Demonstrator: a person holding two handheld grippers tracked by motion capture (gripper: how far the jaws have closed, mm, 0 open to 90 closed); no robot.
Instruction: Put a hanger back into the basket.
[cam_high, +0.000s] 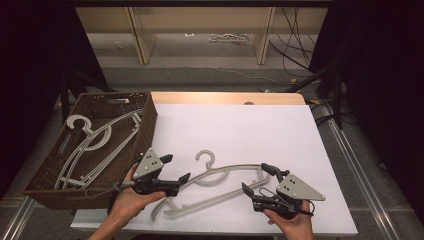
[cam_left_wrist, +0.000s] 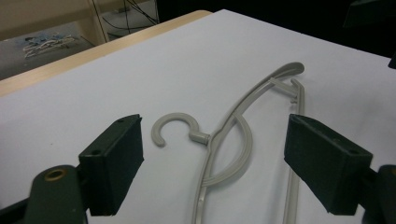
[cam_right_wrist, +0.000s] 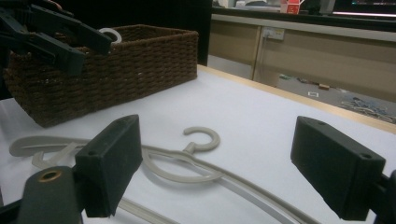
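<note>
Flat on the white table lies a grey plastic hanger, its hook pointing away from the person and its long bar running from lower left to upper right in the high view. At the hanger's left end hovers the left gripper, held in the person's left hand; its jaws stand wide apart with nothing between them, and in the left gripper view the hanger lies on the table ahead of them, hook to the left. Near the hanger's right end sits the right gripper, in the right hand, jaws likewise spread and empty (the hanger shows between them in the right gripper view, lying on the table beyond them).

A brown woven basket stands at the table's left edge, just beside the left gripper, and holds more grey hangers piled loosely. No brand, label or lettering can be read on the hangers, the basket or the grippers; a red-and-white box on the far counter in the right gripper view is too small to read.
</note>
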